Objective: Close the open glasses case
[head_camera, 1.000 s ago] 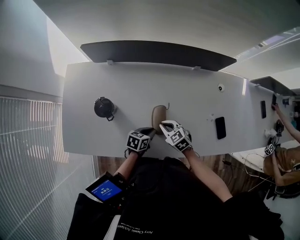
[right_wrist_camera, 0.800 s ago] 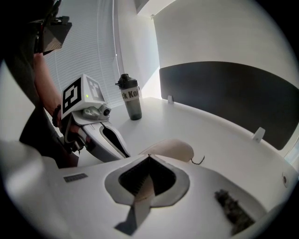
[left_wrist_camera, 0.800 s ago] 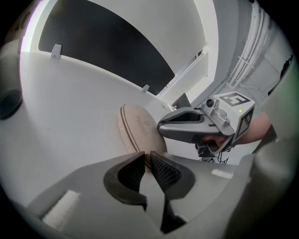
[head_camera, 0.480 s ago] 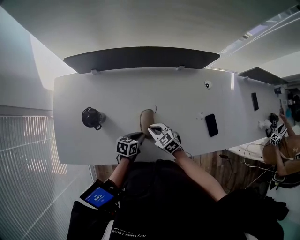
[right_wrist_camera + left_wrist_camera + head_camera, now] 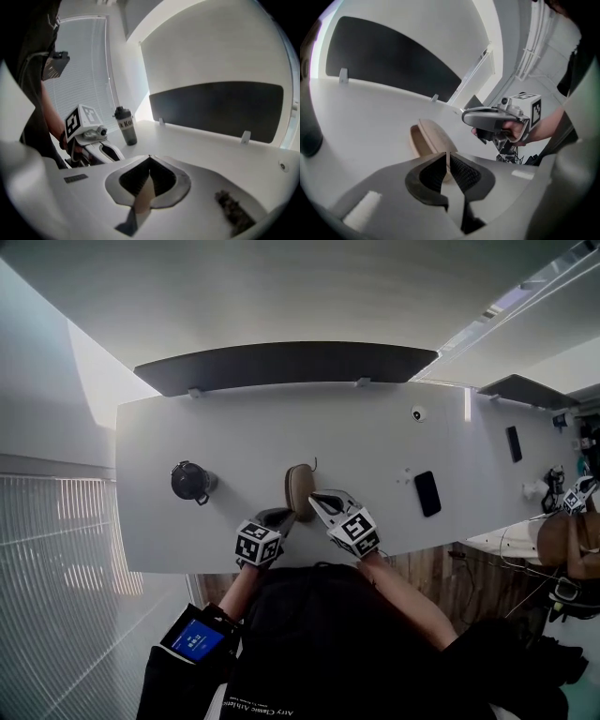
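The tan oval hard-shell glasses case (image 5: 300, 489) lies on the white surface (image 5: 394, 442), near its front edge and between the two grippers. In the left gripper view it looks ajar: the domed lid stands up beside the shallow base.

The left gripper (image 5: 447, 155) sits just beside the case's near end. Its fingers (image 5: 462, 171) are pressed almost together with nothing between them, and only a sliver of tan shows through the slit. The right gripper (image 5: 150, 159) hovers over the case's near right edge. Its fingers (image 5: 164, 178) meet at the tips and grip nothing, and the case shows below through the wedge-shaped gap.

The case is probably stiff, light and smooth-skinned, so it is likely to skate across the slick surface when pushed. The lid's hinge probably resists and then snaps. The best contact seems to be closed fingertips pressing down on the lid's dome near its free edge. The other gripper should brace the base from the opposite side, not pinch the rim.
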`<state>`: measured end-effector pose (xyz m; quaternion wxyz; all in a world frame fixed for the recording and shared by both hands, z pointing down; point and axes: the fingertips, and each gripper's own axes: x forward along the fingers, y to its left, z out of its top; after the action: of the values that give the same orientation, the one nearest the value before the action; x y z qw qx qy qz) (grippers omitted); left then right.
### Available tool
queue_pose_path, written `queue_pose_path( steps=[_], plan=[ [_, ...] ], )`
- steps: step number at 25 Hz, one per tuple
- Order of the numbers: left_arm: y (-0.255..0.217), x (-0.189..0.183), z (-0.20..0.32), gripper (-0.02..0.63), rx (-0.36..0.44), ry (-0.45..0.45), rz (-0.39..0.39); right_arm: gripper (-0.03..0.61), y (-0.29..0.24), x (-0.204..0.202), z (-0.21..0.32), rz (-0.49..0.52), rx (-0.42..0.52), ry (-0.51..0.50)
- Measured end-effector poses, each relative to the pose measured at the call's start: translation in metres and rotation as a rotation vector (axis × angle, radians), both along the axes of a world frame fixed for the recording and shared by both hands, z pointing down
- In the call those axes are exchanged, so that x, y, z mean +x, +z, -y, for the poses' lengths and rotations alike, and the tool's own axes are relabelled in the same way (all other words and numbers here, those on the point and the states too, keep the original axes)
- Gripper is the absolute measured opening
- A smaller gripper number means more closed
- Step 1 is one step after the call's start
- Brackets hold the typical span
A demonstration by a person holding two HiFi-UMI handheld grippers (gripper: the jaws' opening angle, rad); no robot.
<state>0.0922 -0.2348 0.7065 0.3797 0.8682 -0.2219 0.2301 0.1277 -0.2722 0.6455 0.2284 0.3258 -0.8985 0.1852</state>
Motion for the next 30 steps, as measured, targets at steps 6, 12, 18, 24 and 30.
queue_pose_path(
  steps=[6, 12, 18, 24, 30],
  plan=[
    [-0.102, 0.007, 0.036, 0.027, 0.394, -0.05, -0.122, 0.008, -0.099, 0.06, 0.01, 0.095, 0.204, 0.155],
    [-0.16, -0.012, 0.054, 0.026, 0.6, -0.089, -0.133, 0.008, -0.124, 0.061, 0.013, 0.124, 0.256, 0.162],
    [-0.16, -0.011, 0.047, 0.023, 0.603, -0.098, -0.115, 0.008, -0.109, 0.056, 0.007, 0.089, 0.224, 0.11],
    [-0.15, -0.009, 0.039, 0.021, 0.583, -0.098, -0.1, 0.008, -0.1, 0.052, 0.001, 0.082, 0.196, 0.094],
    [-0.145, -0.009, 0.038, 0.02, 0.569, -0.109, -0.092, 0.008, -0.094, 0.053, -0.004, 0.065, 0.189, 0.074]
  ],
)
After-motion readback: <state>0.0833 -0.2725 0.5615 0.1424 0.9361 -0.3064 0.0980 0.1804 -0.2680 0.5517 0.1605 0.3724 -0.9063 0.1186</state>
